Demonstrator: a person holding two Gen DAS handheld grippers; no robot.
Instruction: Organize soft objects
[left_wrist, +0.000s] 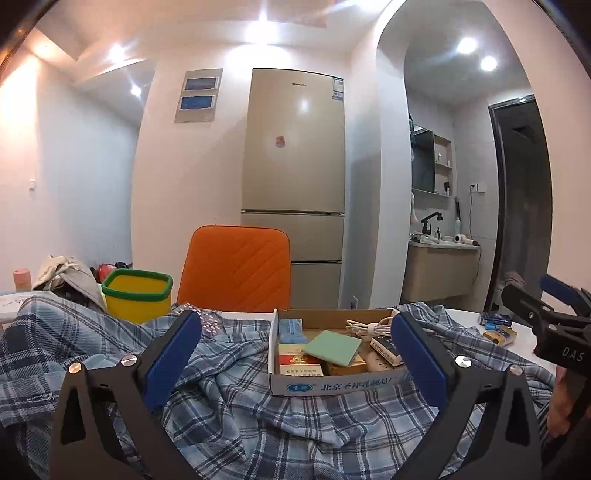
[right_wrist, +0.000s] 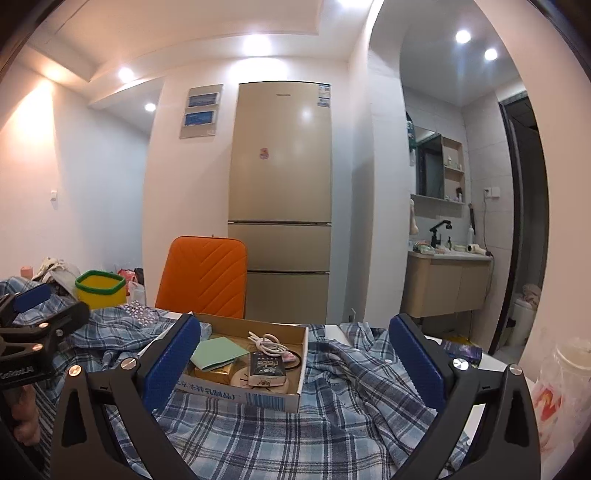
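Note:
A blue plaid shirt (left_wrist: 258, 424) lies crumpled and spread over the white table, also in the right wrist view (right_wrist: 351, 398). A shallow cardboard box (left_wrist: 332, 384) of small items sits on top of it, also in the right wrist view (right_wrist: 273, 400). My left gripper (left_wrist: 295, 354) is open and empty, hovering just above the shirt in front of the box. My right gripper (right_wrist: 293, 354) is open and empty, above the shirt to the right of the left one. The right gripper shows at the right edge of the left wrist view (left_wrist: 546, 306).
A yellow bin with a green rim (left_wrist: 136, 295) stands at the back left beside a pile of pale clothes (left_wrist: 62, 273). An orange chair back (left_wrist: 236, 269) stands behind the table. Small packets (left_wrist: 498, 328) lie at the right. A plastic bag (right_wrist: 561, 391) sits far right.

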